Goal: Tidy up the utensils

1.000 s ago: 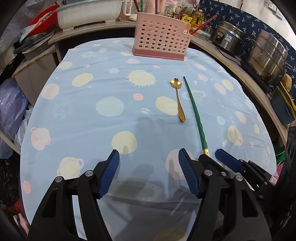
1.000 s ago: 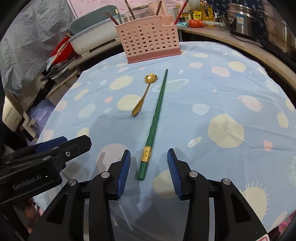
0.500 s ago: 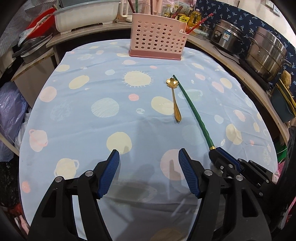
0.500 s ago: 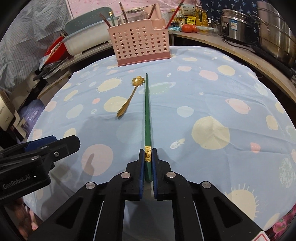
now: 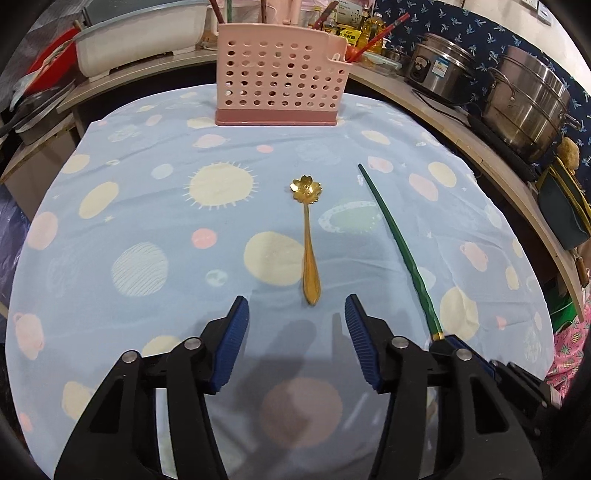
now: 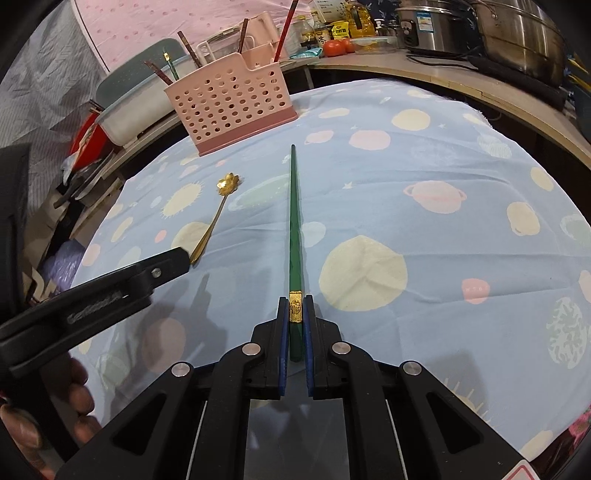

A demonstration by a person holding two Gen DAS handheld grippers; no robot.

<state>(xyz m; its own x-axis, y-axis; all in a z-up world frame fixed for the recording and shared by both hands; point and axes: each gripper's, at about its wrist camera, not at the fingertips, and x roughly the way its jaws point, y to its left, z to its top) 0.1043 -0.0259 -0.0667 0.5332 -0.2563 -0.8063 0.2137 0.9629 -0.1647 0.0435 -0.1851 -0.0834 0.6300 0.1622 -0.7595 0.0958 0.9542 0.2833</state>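
Between my right gripper's [image 6: 295, 314] jaws sits the thick end of the green chopstick [image 6: 294, 229], clamped just behind its gold band, its thin tip pointing toward the pink utensil holder [image 6: 229, 107] at the far edge of the counter [image 6: 424, 236]. My left gripper [image 5: 297, 314] has its jaws closing with nothing between them yet; the gold spoon [image 5: 309, 240] lies flat on the spotted cloth just ahead, its handle end near the gap. Nothing lies between spoon, chopstick and holder. More chopsticks [image 6: 184, 46] already stand in the holder. Steel pots [image 5: 524, 99] and a white tub [image 5: 144, 35] crowd the shelf behind.
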